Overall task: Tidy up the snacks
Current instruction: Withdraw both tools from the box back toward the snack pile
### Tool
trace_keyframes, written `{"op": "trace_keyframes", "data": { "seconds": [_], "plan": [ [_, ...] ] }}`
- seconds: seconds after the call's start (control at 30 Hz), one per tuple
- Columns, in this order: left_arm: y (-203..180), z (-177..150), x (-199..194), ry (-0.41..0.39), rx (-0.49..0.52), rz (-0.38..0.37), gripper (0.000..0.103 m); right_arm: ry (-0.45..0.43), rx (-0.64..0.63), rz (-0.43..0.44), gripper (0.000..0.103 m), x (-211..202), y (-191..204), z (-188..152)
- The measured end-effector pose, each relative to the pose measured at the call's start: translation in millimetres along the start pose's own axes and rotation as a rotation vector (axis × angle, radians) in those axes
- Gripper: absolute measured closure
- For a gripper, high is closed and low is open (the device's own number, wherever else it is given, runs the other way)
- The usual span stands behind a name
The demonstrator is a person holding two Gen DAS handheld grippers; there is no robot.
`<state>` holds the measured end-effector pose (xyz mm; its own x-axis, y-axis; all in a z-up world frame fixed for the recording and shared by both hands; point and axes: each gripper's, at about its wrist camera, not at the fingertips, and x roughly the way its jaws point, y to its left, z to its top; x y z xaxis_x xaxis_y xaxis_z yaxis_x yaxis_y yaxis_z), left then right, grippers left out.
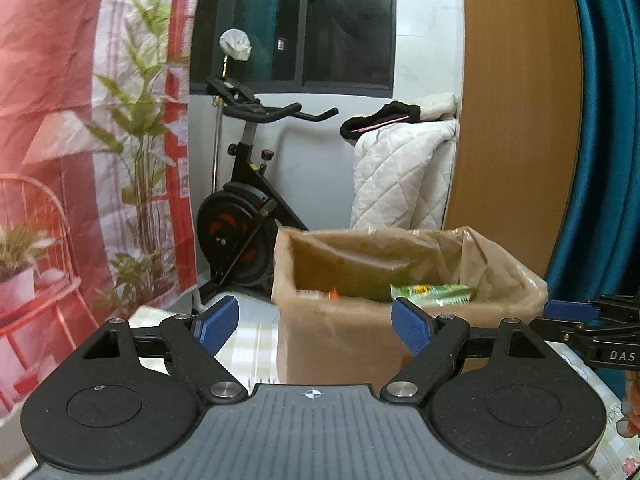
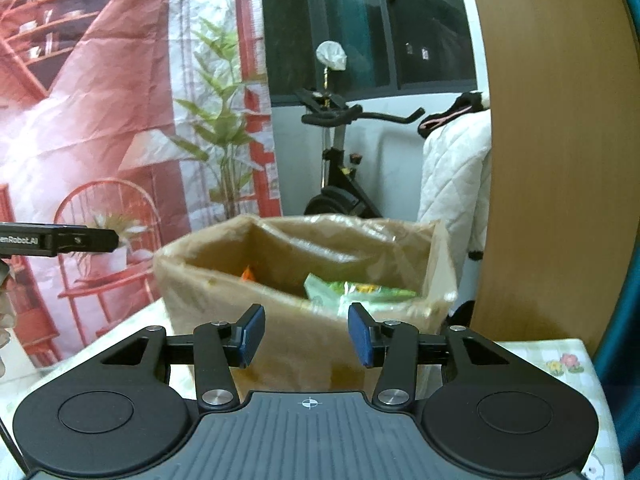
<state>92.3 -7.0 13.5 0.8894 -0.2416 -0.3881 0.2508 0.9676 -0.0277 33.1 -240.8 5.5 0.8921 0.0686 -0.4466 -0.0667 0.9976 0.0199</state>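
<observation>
Where tablecloth (image 2: 560, 360) shows, lined box (image 1: 340, 328), seemingly blurred.

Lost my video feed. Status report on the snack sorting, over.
Left hand-held gripper open, empty. Right hand-held gripper open, empty. Green snack packet in the plastic-lined box. Nothing blocking.

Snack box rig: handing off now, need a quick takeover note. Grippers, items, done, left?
Left gripper: open, empty, facing the box.
Right gripper: open, empty, also in front of the box.
Lined cardboard box stands on the table. Inside it: a green snack pack and an orange item, too hidden to identify.
Done: at least those two are in the box.
Left: no other snacks show in either view; look over the rest of the table before calling it finished.
</observation>
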Motion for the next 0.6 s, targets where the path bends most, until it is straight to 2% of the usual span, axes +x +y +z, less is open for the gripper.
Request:
{"op": "trace_keyframes", "data": {
  "seconds": [0.3,0.6],
  "plan": [
    [11,-60,-8,0.079,-0.097,0.004,0.02,0.076,-0.019,0.0,0.06,-7,10,-44],
    [25,-114,-1,0.194,-0.141,0.002,0.031,0.138,-0.022,-0.016,0.06,-2,15,-91]
  ]
}}
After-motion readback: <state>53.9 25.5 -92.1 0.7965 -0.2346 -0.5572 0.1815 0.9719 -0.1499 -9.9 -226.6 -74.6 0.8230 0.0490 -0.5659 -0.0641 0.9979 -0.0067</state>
